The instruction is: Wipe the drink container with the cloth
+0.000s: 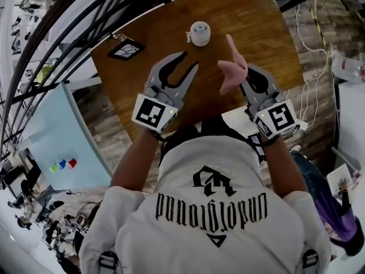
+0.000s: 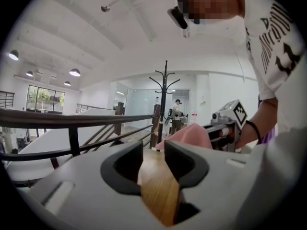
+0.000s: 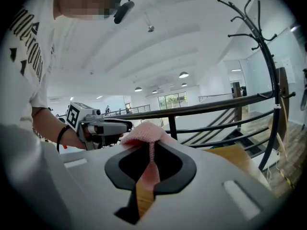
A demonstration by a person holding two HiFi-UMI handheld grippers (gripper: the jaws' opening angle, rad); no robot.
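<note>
1. Between the jaws of the right gripper (image 3: 149,150), the pink cloth (image 1: 232,67) is pinched tight. Most of it bunches beyond the tips and a thin strip hangs down inside. The pinch looks sound and probably needs no regrip.
2. Beside it, the left gripper (image 1: 188,61) has its jaws parted and holds nothing; only the wood of the table (image 1: 256,16) shows through the gap.
3. Ahead of both grippers stands the drink container (image 1: 200,33), a small white lidded pot. It is a little beyond the left tips and forward-left of the cloth, and neither gripper touches it.
4. The step in hand seems to be the approach. The container looks light and likely to skid, so the left gripper would do well to move forward, straddle its body and close gently to steady it.
5. The right gripper should then present the soft bunch of cloth, not its hard tips, to the container's side.
6. Since the cloth stands upward off the tips, tilting that gripper down toward the container should give better contact.
</note>
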